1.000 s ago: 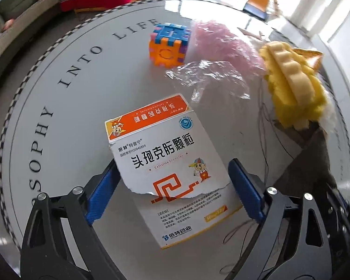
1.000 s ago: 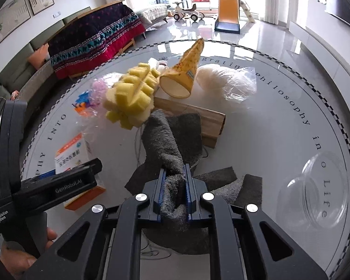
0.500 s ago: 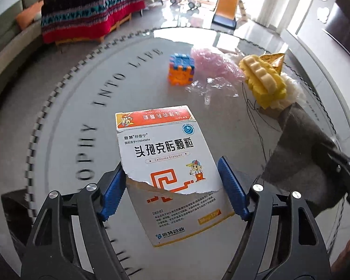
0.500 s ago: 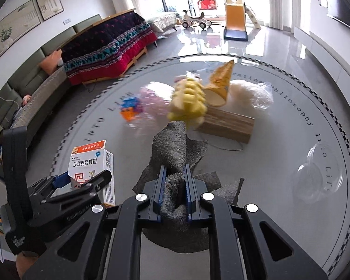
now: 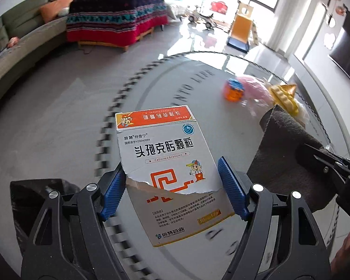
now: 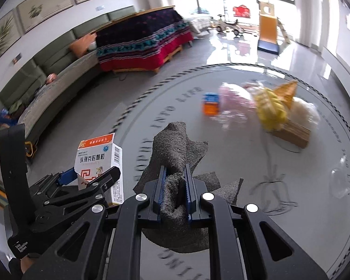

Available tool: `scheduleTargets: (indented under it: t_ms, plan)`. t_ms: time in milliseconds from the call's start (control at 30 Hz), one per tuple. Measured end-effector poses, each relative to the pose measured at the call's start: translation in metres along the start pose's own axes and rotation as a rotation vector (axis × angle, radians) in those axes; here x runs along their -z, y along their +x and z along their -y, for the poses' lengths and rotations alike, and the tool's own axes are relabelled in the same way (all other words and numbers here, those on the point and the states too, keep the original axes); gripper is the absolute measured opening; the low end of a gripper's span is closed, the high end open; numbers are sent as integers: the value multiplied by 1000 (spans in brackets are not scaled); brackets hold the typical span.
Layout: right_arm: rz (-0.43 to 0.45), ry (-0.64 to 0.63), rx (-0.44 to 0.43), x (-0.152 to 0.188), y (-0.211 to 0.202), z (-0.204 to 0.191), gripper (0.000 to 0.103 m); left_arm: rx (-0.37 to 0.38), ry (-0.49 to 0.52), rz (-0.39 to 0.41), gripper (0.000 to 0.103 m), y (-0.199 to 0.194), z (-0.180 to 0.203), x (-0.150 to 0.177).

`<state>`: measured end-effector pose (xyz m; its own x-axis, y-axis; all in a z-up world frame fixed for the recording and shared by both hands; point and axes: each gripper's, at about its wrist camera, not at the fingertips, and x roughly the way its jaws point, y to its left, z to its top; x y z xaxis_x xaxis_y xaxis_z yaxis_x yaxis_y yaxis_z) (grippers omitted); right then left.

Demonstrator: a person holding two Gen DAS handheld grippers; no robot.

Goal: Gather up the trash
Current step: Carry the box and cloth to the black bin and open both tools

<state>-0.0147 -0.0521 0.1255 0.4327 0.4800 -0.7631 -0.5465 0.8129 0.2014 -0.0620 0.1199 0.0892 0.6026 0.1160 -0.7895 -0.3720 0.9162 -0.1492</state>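
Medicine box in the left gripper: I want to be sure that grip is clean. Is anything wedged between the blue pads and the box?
Nothing visible. The medicine box sits directly between the left gripper's blue pads, torn front face up. The grey cloth hangs apart from it, clamped in the right gripper.

The near and left part of the round worktop (image 6: pixel 256 221) lies bare, so a claw can pass freely there. Toward the far right edge stands a cluster: a toy cube (image 6: pixel 211 103), a pink bag (image 6: pixel 233 102), a yellow sponge (image 6: pixel 271 109), a paper cone (image 6: pixel 288 89) and a wooden block (image 6: pixel 291 134), all close together. A clear plastic cup (image 6: pixel 344 179) sits apart at the right rim. Loose thread (image 6: pixel 274 182) trails across the glass between the block and the near edge. Left of the worktop, the floor (image 5: pixel 46 107) is open up to the sofa (image 6: pixel 56 79).
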Motion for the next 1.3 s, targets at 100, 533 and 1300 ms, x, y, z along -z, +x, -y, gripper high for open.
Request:
scheduleTargets:
  t_ms: [100, 533, 1300]
  plan:
    - [0, -36, -22, 3, 0, -33, 15, -16, -25, 24, 73, -18, -31, 8]
    - [-55, -210, -171, 42, 14, -174, 15, -117, -158, 84, 74, -76, -157, 63]
    - [-321, -396, -421, 141, 90, -371, 36, -398, -508, -17, 89, -98, -355, 196]
